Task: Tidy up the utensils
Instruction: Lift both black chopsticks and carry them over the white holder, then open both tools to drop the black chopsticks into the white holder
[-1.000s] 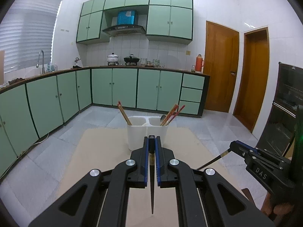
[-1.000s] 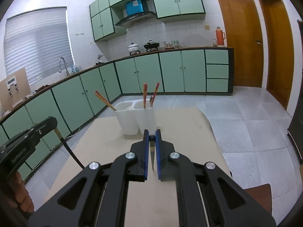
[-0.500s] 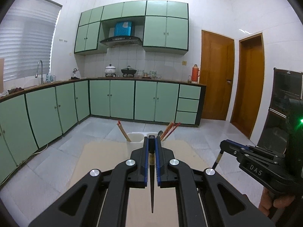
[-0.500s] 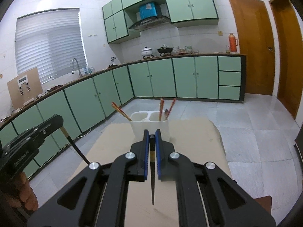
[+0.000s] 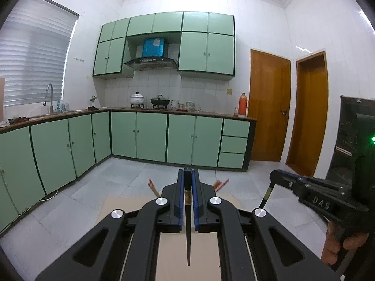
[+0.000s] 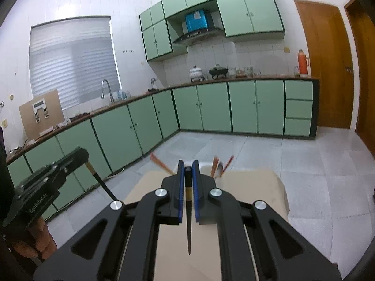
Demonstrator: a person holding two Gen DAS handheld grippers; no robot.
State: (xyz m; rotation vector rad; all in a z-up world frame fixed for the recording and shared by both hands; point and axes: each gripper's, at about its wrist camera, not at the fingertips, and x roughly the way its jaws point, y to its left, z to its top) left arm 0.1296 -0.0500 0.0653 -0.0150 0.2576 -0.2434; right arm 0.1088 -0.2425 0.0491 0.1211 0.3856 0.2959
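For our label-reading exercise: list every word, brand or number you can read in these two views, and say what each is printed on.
"DAS": on the side of the right claw, seen from the left wrist.
"GenRobot.AI": on the side of the left claw, seen from the right wrist.
Cardboard panel print: too small to read.
Blue box label: blurred.

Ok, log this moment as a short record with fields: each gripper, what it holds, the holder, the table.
left gripper: shut on a dark chopstick, tip pointing back toward the camera
right gripper: shut on a second dark chopstick
utensil holder: white, mostly hidden behind the fingers, reddish chopsticks sticking out
table: beige top, below both grippers
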